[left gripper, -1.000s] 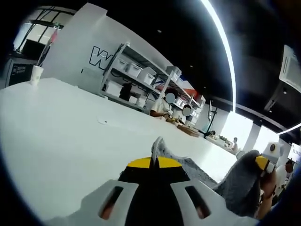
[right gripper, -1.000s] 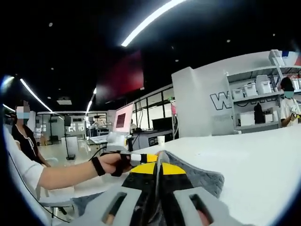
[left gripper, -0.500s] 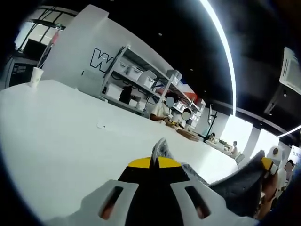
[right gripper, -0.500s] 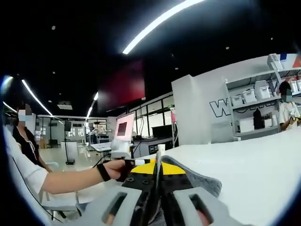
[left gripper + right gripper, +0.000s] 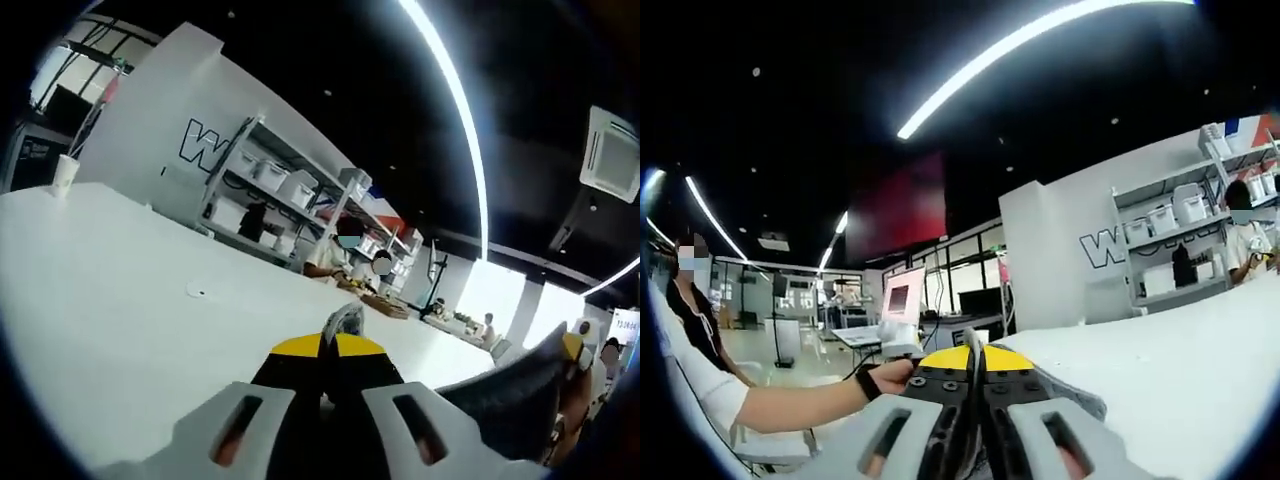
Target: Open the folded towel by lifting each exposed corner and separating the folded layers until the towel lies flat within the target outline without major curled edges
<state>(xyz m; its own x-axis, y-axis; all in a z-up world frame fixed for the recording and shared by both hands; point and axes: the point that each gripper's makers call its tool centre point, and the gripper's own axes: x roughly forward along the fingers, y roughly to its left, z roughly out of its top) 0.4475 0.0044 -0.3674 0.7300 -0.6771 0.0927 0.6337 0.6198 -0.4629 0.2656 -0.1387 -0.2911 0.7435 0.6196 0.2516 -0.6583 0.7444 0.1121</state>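
l gripper [image 5: 325,345] & r gripper [image 5: 975,352] each clamp a corner of the grey terry towel [image 5: 505,385] above the white table [image 5: 120,290], probably stretching it flat.

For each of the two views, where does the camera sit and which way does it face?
Left gripper view: rides on the left gripper, facing over the white table towards shelves; its jaws pinch the grey towel.
Right gripper view: rides on the right gripper, facing the room, with the person's arm at left.
Shared: the towel, table and shelves.
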